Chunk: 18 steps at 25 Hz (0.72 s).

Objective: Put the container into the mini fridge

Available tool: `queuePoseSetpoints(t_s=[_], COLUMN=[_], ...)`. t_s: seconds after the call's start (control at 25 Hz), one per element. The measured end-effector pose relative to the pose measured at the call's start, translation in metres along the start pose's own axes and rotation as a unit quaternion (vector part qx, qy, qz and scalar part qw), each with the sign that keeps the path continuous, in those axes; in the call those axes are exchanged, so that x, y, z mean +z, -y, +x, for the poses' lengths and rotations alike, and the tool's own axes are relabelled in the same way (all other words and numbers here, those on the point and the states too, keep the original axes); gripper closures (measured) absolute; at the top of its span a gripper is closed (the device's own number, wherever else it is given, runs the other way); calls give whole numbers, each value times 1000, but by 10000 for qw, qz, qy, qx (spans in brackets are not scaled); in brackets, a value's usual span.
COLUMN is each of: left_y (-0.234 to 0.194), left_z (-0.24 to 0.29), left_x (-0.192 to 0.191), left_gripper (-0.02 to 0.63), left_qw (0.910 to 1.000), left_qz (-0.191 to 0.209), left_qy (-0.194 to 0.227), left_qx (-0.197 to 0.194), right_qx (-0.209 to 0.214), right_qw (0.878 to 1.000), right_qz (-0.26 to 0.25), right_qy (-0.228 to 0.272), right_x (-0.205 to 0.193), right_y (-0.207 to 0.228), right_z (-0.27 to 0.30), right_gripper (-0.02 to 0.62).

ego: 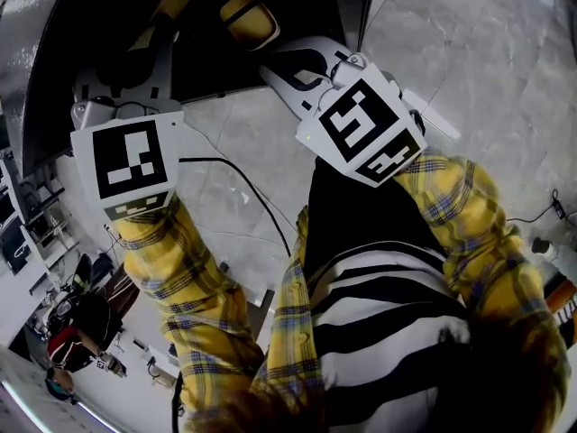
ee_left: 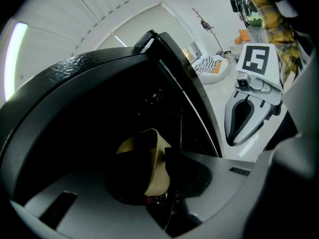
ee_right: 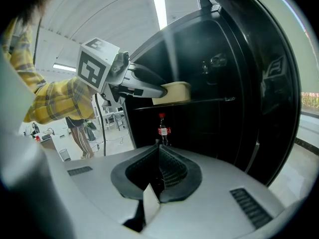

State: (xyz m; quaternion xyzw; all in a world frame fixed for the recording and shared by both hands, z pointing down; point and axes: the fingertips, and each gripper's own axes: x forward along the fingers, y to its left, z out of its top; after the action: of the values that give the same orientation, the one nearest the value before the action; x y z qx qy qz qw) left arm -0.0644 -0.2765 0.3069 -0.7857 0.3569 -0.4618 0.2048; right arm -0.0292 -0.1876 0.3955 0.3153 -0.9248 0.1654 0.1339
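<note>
- Where's the container (ee_right: 173, 91)?
- Inside the open fridge (ee_right: 214, 133), at the front edge of the upper shelf (ee_right: 199, 101). The left gripper (ee_left: 159, 183) has its jaws clamped on it. I can't tell whether its base is on the shelf or just above it.
- And the right gripper (ee_right: 158, 176)?
- Jaws together on nothing, held back outside the fridge.
- What could go wrong?
- Letting go too soon, I'd say. If the base hangs over the shelf lip, the container could tip out forward once the jaws part, and a bottle (ee_right: 162, 129) stands below to be knocked.
- Anything else?
- The interior is dark from the left gripper view, so depth is hard to judge there. A jaw could also drag the container back out on withdrawal if it opens only slightly. The door (ee_right: 271, 83) stands close on the right, and a bump might swing it.
</note>
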Motion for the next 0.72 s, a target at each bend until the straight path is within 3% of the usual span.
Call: queuePoseSetpoints(t_s=[0.16,0.72], left_y=[-6,8], left_z=[-1,-34], left_x=[2,-12], left_gripper=[509,500], left_qw=[9992,9954], left_qz=[-205,-705], left_qy=[112,443], left_qx=[330,475], right_qx=[40,-110], right_qw=[10000,9999], right_qz=[-12,-25], right_qy=[-17,32], right_x=[-5,3], right_y=[0,-4], right_z=[-2,-12], right_gripper=[568,568])
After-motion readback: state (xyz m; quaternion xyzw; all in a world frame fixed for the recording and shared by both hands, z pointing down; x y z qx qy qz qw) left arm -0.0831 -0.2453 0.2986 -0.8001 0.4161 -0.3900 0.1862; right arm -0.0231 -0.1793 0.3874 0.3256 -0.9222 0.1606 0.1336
